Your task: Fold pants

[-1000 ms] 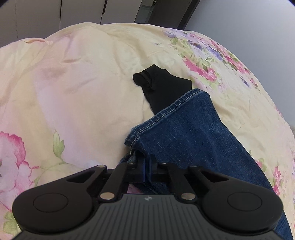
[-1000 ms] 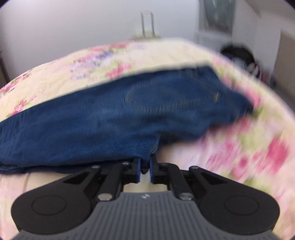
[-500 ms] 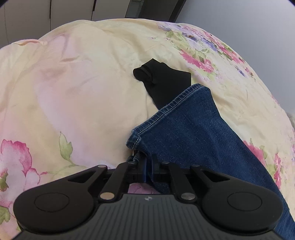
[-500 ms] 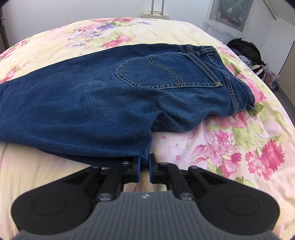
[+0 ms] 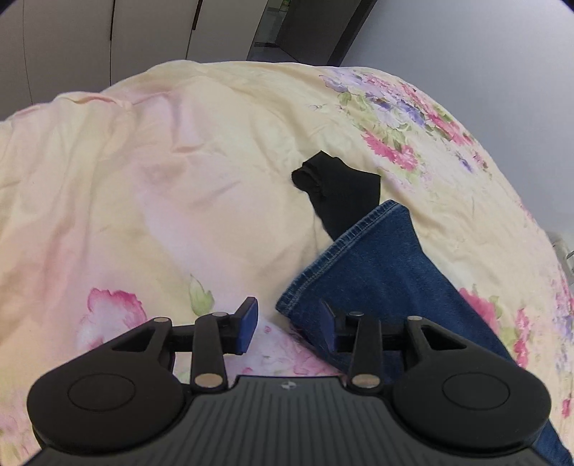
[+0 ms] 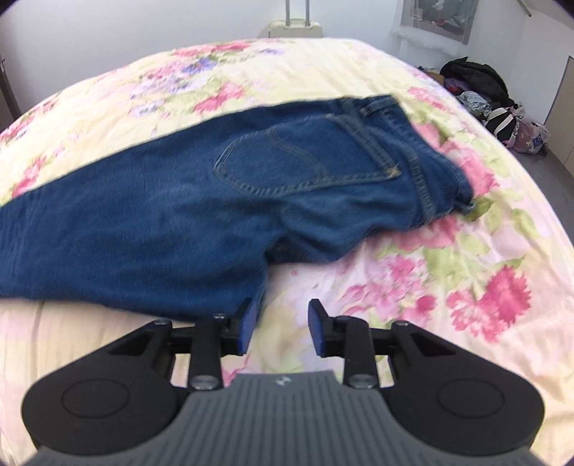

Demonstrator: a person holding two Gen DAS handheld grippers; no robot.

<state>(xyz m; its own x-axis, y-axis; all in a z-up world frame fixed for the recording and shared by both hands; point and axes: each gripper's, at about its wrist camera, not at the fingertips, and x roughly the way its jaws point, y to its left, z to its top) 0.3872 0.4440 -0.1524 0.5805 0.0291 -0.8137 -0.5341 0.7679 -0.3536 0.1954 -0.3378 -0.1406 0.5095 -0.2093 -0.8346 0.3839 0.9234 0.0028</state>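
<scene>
Blue jeans [image 6: 201, 215] lie flat on the flowered bedspread [image 6: 448, 286], back pocket up, waistband to the right in the right wrist view. My right gripper [image 6: 281, 324] is just off their near edge. Its jaws are opening, with only bedspread between them and the denim edge beside the left finger [image 6: 247, 321]. In the left wrist view the jeans leg [image 5: 380, 272] ends in a stitched hem. My left gripper [image 5: 288, 326] hovers at the hem's near corner, jaws opening. The corner lies loose between them by the right finger [image 5: 328, 324], and no pad presses on it.
A black garment [image 5: 340, 186] lies partly under the far end of the hem. Pale wardrobe doors [image 5: 71, 53] stand beyond the bed. A suitcase [image 6: 296, 28] stands past the far bed edge, and bags and clothes [image 6: 484, 93] are piled on the floor at the right.
Both grippers were shut on the denim edge and have let go and opened. Each has drawn back a little from the jeans, which now rest on the bed.
</scene>
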